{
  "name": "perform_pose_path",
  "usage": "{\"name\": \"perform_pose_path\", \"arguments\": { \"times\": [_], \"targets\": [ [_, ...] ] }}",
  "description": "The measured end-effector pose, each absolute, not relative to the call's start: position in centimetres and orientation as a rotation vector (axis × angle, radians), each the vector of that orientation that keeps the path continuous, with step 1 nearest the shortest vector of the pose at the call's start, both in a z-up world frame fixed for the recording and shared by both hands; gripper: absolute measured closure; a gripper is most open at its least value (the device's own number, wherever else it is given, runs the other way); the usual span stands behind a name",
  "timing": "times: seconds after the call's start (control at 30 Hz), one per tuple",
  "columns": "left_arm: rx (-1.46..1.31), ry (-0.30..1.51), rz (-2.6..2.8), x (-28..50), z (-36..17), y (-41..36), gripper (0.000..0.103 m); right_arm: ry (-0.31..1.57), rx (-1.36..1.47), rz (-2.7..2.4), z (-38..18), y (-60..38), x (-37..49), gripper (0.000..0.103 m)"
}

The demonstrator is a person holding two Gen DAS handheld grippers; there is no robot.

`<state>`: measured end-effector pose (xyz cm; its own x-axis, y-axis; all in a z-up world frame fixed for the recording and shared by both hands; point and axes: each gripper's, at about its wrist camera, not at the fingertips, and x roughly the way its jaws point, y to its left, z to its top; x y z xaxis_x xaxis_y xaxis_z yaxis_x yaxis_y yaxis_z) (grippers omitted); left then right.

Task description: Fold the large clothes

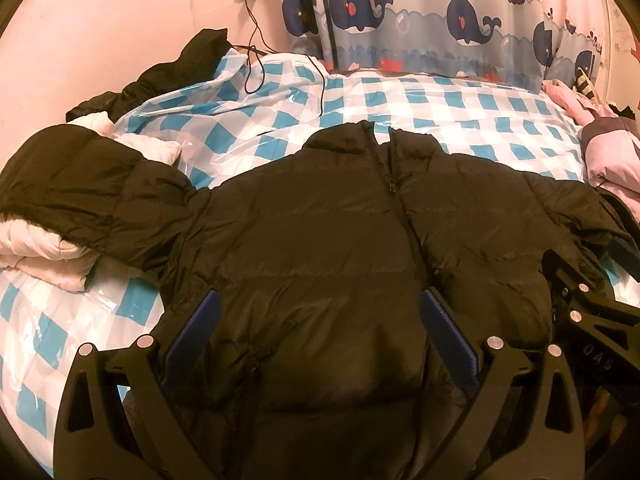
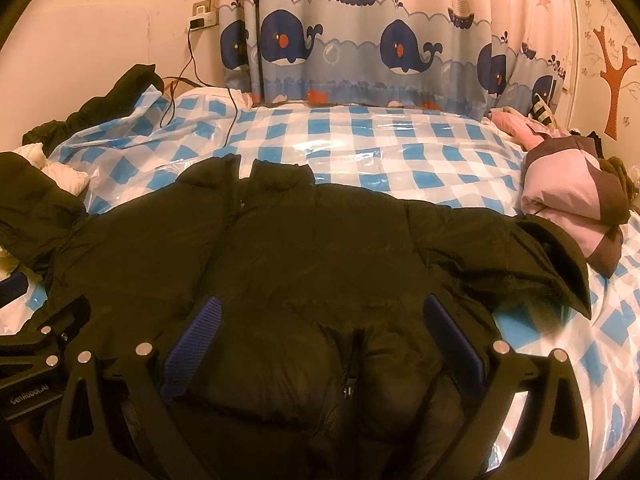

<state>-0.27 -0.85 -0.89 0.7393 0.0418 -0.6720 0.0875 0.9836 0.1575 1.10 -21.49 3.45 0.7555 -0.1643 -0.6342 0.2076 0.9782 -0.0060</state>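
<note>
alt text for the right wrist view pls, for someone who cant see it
A black puffer jacket lies spread front-up, sleeves out, on a bed covered in blue-and-white checked plastic sheet. The open right gripper hovers over its lower front. A pink and brown garment sits at right, whale curtains behind.

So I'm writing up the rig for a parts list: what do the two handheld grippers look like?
Both match. The left gripper and right gripper have matte black frames with cut-out slots and round silver pins at the joints. Their fingers carry ribbed blue pads. White "GenRobot.AI" lettering marks the left gripper's body in the right wrist view. No cables or sleeves show.
</note>
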Motion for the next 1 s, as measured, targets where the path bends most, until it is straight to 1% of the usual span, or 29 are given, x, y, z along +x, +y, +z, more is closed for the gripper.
{"name": "perform_pose_path", "arguments": {
  "times": [1.0],
  "targets": [
    [0.173, 0.760, -0.028, -0.04, -1.25, -0.82, 0.008, 0.692, 0.041, -0.205, 2.59, -21.06, 1.14, 0.006]
  ]
}}
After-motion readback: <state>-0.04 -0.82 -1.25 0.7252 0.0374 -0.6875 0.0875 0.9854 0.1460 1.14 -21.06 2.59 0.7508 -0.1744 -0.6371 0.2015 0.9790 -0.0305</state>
